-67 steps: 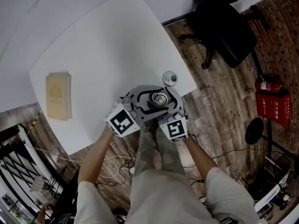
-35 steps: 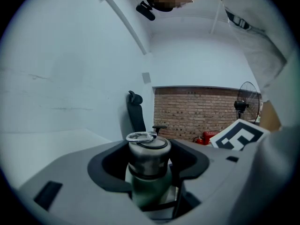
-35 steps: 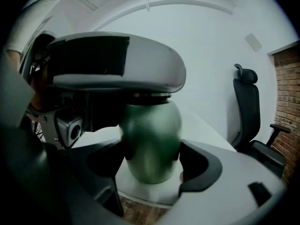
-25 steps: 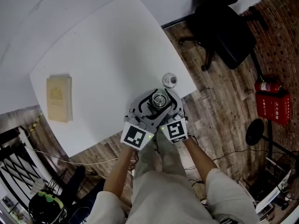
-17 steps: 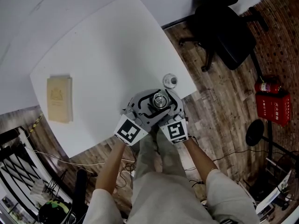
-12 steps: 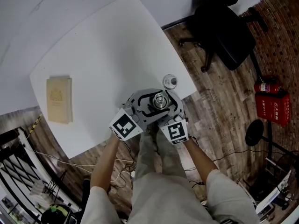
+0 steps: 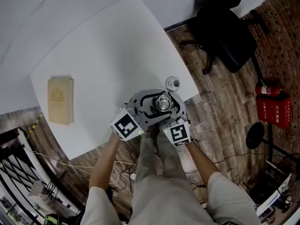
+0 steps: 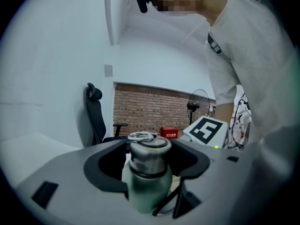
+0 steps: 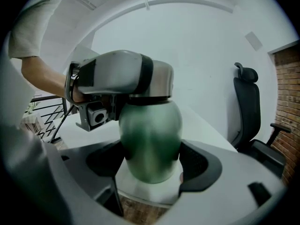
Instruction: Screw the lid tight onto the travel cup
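A person stood at a white table (image 7: 103,55) with a two-jaw gripper in each hand, both meeting on a green travel cup (image 9: 151,125). The cup was held upright at the table's edge, at about 5 o'clock on the tabletop. The left gripper (image 8: 148,165) had its jaws clamped round the silver lid (image 8: 148,149) sitting on the cup's neck. The right gripper (image 9: 151,170) had its jaws pressed on either side of the cup's rounded green body, below the lid. A small round shiny object (image 7: 172,83) lay just beside the cup, at its 1 o'clock. A tan book (image 7: 60,100) lay well apart, at the table's 9 o'clock. A black office chair (image 7: 225,22) stood on the wooden floor at 2 o'clock
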Motion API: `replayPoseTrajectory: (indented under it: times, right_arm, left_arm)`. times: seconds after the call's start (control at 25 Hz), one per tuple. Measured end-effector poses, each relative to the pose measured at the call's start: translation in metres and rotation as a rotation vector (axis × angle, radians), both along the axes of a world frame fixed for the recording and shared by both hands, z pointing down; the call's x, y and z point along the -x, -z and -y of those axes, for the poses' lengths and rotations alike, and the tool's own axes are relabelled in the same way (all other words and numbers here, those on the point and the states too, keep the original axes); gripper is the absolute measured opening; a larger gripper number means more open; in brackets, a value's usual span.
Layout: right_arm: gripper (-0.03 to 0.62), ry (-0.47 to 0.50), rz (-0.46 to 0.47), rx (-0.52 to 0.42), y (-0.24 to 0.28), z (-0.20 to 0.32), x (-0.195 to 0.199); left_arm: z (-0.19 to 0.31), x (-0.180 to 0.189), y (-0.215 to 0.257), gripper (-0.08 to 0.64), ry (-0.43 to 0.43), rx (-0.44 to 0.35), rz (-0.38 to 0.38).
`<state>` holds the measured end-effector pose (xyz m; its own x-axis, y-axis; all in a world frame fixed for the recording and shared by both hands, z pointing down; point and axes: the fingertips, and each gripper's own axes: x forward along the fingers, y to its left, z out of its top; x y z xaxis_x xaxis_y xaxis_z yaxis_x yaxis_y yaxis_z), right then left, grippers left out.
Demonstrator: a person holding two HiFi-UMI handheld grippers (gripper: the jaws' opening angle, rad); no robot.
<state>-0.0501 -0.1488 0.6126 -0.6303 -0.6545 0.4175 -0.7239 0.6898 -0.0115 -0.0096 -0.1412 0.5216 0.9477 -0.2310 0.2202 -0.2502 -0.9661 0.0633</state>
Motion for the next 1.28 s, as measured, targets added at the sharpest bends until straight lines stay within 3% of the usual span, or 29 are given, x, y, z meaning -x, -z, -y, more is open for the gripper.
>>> replayPoseTrajectory:
  times: [0.44,0.64,1.04,1.28]
  right_arm:
    - [0.362,0.000,-0.004,-0.011,0.001,0.000,0.000]
    - [0.362,-0.010,0.004,-0.013,0.000,0.000,0.001]
    - [0.362,-0.003,-0.002,-0.023,0.001,0.000,0.000]
    - [0.362,0.002,-0.008,-0.022,0.001,0.000,0.000]
  left_arm:
    - [0.002,0.011,0.000,0.284,0.416,-0.063,-0.003]
    - [0.006,0.009,0.003,0.284,0.545,-0.087,0.008]
    - [0.010,0.011,0.004,0.261,0.614,-0.094,0.004]
    - [0.010,0.010,0.005,0.260,0.546,-0.112,-0.007]
